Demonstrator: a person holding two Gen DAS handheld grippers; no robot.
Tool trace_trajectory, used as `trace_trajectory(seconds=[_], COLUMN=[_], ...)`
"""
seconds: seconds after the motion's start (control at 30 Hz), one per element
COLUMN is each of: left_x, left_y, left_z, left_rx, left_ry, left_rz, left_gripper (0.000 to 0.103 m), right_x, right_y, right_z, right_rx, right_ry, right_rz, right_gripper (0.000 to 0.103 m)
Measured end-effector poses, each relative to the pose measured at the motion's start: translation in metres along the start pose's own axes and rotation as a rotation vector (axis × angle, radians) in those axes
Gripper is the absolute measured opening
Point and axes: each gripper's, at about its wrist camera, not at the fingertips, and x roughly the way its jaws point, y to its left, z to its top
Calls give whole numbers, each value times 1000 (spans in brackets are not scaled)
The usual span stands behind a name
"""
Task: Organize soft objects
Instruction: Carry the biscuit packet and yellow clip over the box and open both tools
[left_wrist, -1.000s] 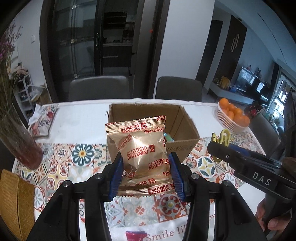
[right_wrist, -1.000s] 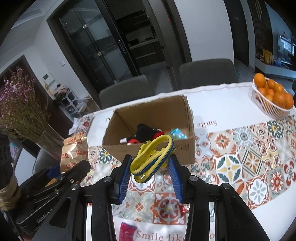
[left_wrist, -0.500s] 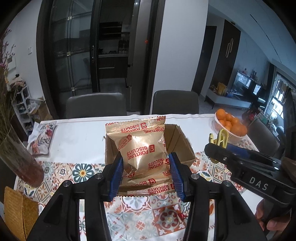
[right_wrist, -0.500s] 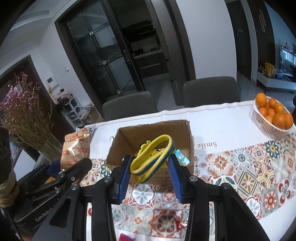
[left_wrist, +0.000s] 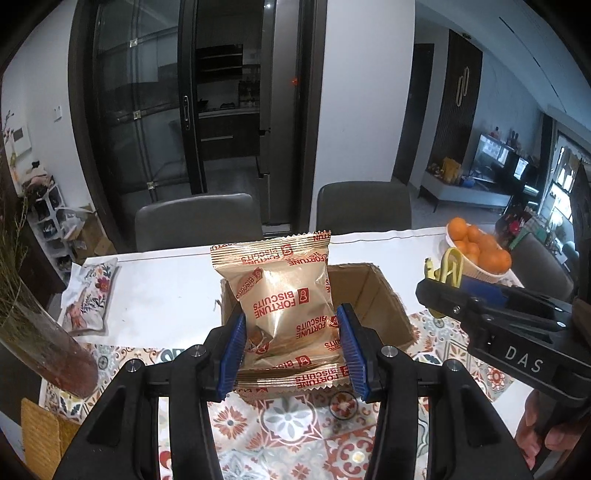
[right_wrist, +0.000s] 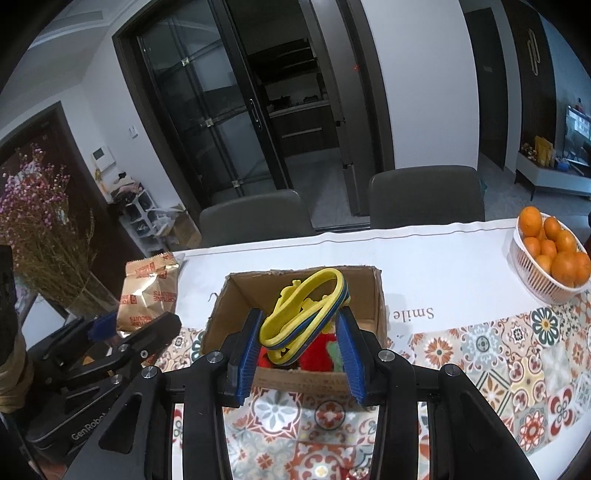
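Note:
My left gripper (left_wrist: 291, 350) is shut on a gold Fortune Biscuits packet (left_wrist: 284, 295), held upright in front of the open cardboard box (left_wrist: 376, 295). The right gripper (right_wrist: 301, 349) is shut on a yellow rubber toy with a blue stripe (right_wrist: 306, 310), raised over the near side of the same box (right_wrist: 376, 291). Inside that box lie a red soft toy (right_wrist: 314, 350) and something green. From the left wrist view the right gripper (left_wrist: 443, 288) shows at the right with the yellow toy (left_wrist: 448, 267). The right wrist view shows the biscuit packet (right_wrist: 149, 291) at the left.
A white basket of oranges (right_wrist: 550, 258) stands at the table's right. A vase of dried flowers (left_wrist: 37, 332) is at the left, with a floral pouch (left_wrist: 90, 295) behind it. Two grey chairs (right_wrist: 424, 195) stand at the far side. A woven mat (left_wrist: 40, 439) lies near left.
Both grippers have risen and moved toward the box with their loads; the box now sits lower and closer beneath them. Neither grip has changed.

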Motion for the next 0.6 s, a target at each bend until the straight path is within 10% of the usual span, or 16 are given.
trace_trajectory(seconds=[0.6], left_x=[70], left_y=[7], left_z=[20], left_rx=[43], left_ry=[101], left_rz=[24], left_gripper=[48], right_x=[60], right_y=[-14], right_z=[28], right_rx=[-23], right_ry=[92], right_rz=[-35], right_gripper=[42])
